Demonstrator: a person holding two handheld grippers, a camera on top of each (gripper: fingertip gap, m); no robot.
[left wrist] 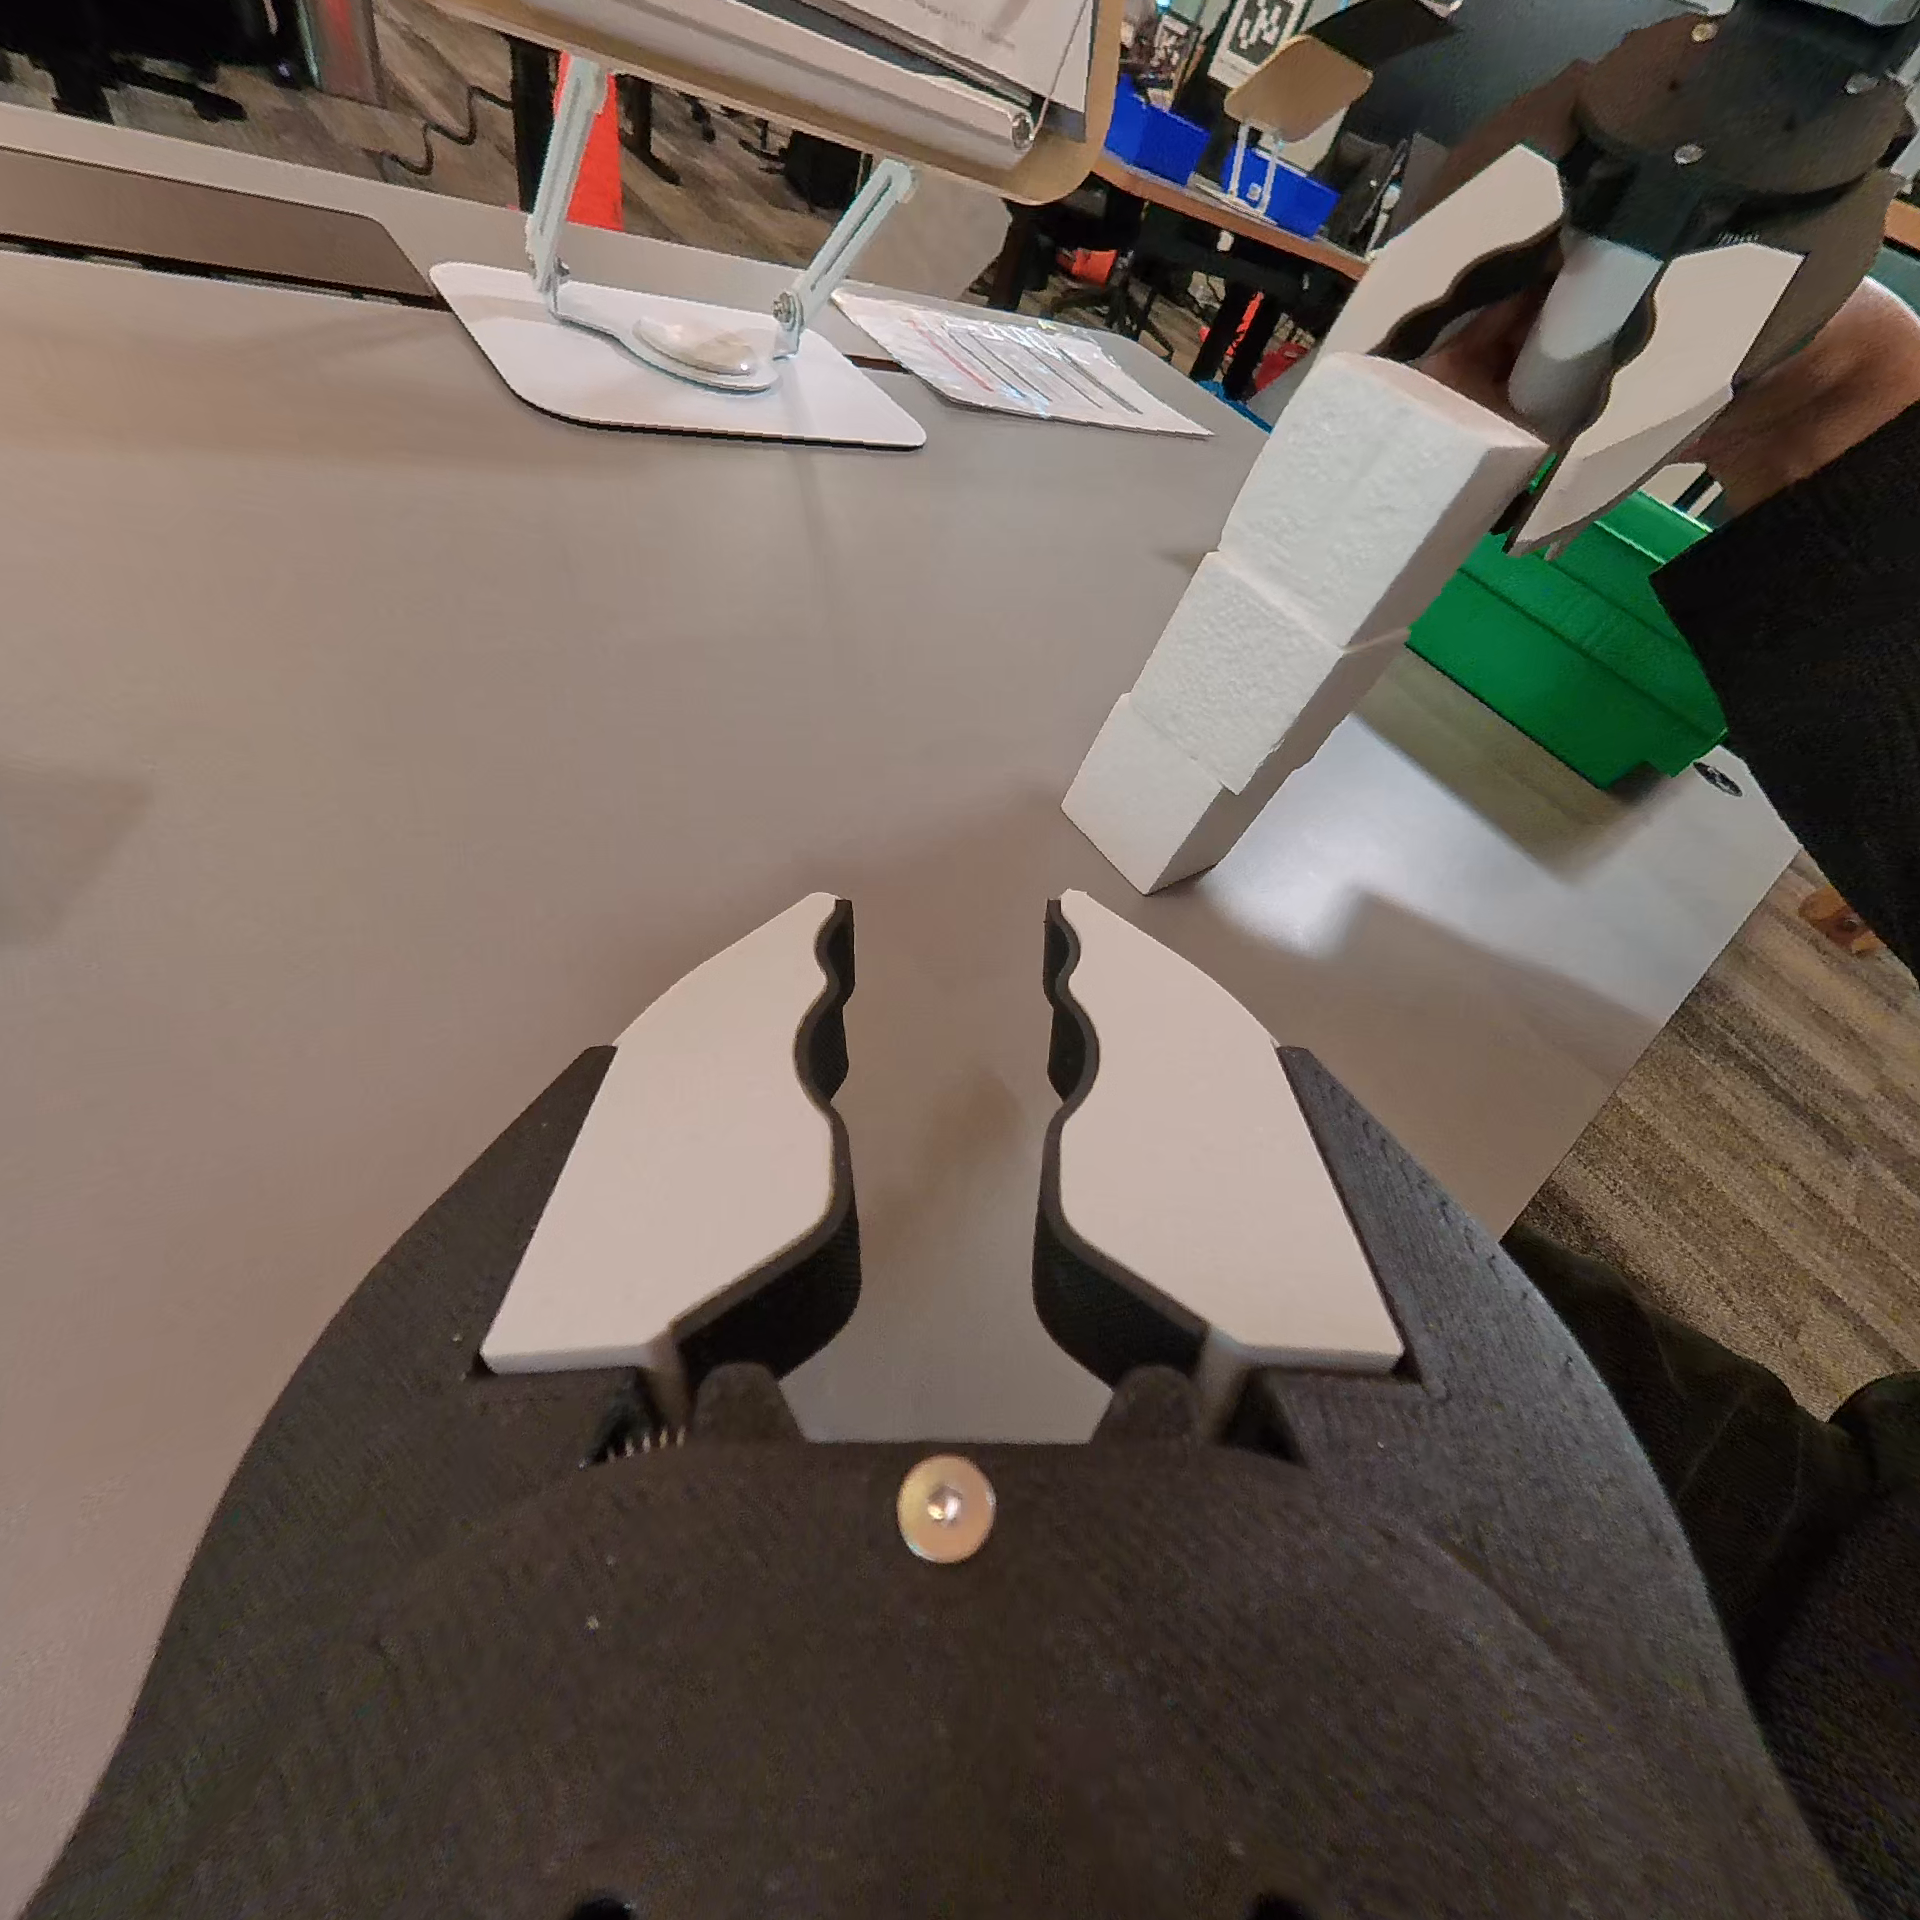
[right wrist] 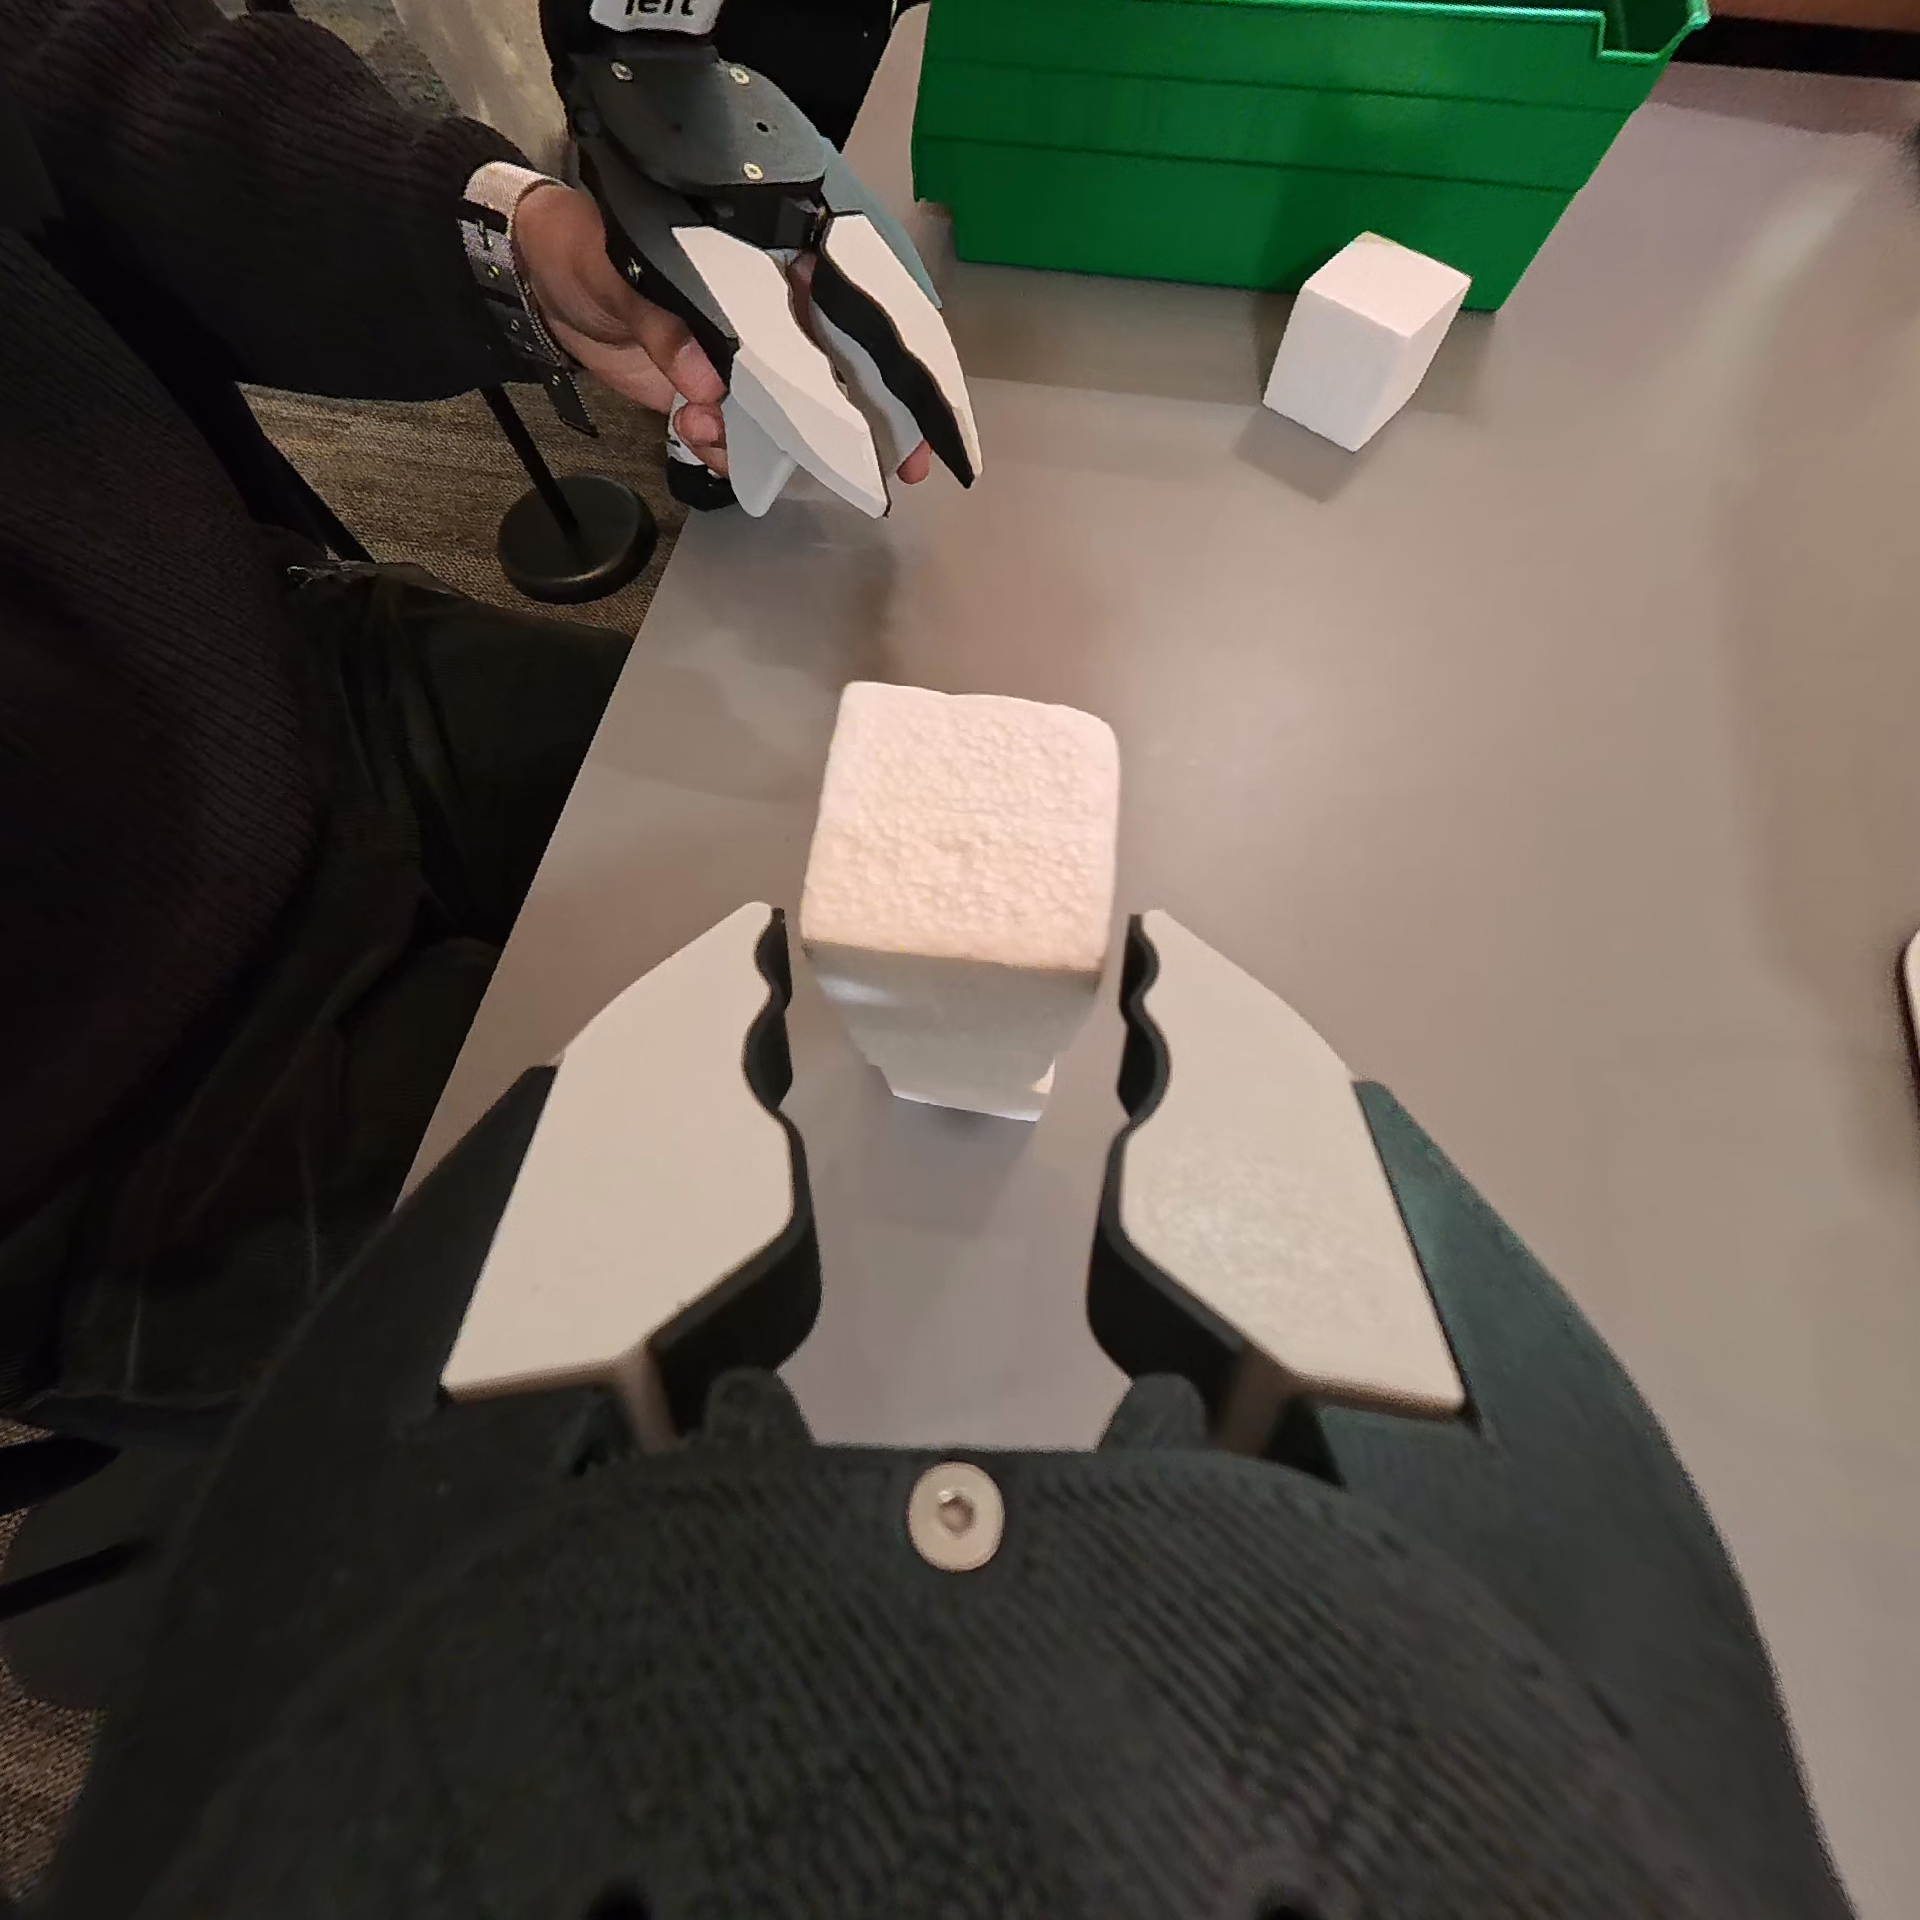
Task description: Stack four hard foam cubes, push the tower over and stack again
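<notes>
A stack of three white foam cubes (left wrist: 1299,623) stands on the grey table (left wrist: 520,727). My right gripper (right wrist: 951,920) is open and hangs over the stack, one finger on each side of the top cube (right wrist: 961,831), with a narrow gap showing on both sides. It also shows in the left wrist view (left wrist: 1455,426) above the stack. My left gripper (left wrist: 951,925) is open and empty, low over bare table to the left of the stack. It shows in the right wrist view (right wrist: 925,488) held by a hand. A fourth foam cube (right wrist: 1361,338) sits alone by the green bin (right wrist: 1247,156).
The green bin (left wrist: 1558,665) stands behind the stack near the table's edge. A white stand with a flat base (left wrist: 675,364) and a clear plastic bag (left wrist: 1018,364) lie at the far side. The person's dark sleeve (right wrist: 260,260) is at the table's near edge. There is about 20 cm between the tips of the two grippers. About 20 cm separates my left fingertips from the fourth foam cube (right wrist: 1361,338).
</notes>
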